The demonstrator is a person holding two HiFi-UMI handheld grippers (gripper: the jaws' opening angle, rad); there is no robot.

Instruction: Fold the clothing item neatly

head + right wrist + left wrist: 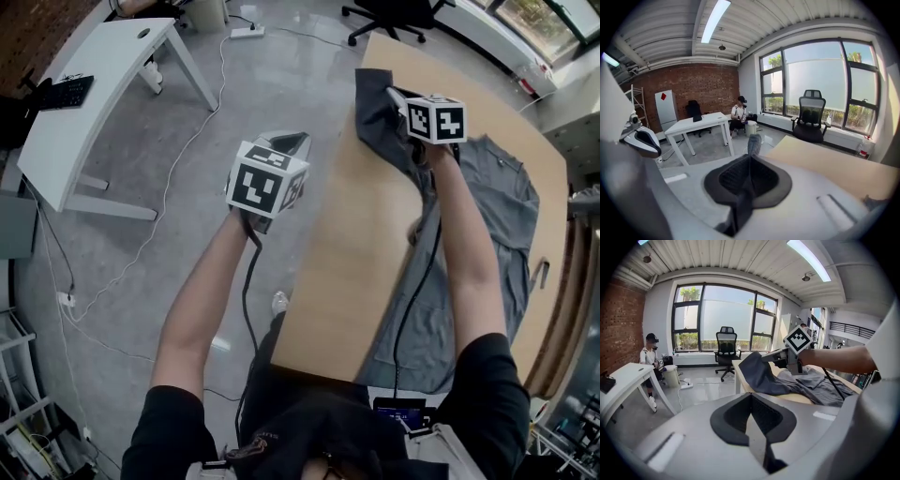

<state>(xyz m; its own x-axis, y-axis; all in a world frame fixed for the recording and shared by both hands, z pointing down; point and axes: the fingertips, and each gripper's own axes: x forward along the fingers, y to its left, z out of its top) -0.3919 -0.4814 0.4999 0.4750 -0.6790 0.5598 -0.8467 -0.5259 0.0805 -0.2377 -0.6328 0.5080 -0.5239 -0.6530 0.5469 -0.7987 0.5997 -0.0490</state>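
Right, from the head view: the grey garment [497,197] lies spread along the far side of the wooden table [361,253], and the right gripper [394,94] has one end of it lifted off the top near the table's far corner. The left gripper [289,142] hangs off the table's edge, over the floor, well apart from the cloth.

Over to the left gripper view: its jaws are pressed together with nothing between them. Ahead, the other gripper holds up a dark fold of the garment, the rest trailing back across the tabletop. An office chair [726,345] stands by the window.

Now the right gripper view: jaws pinched tight on a strip of the grey cloth, which pokes out beyond the tips and hangs below them. A white desk [696,124] stands beyond.
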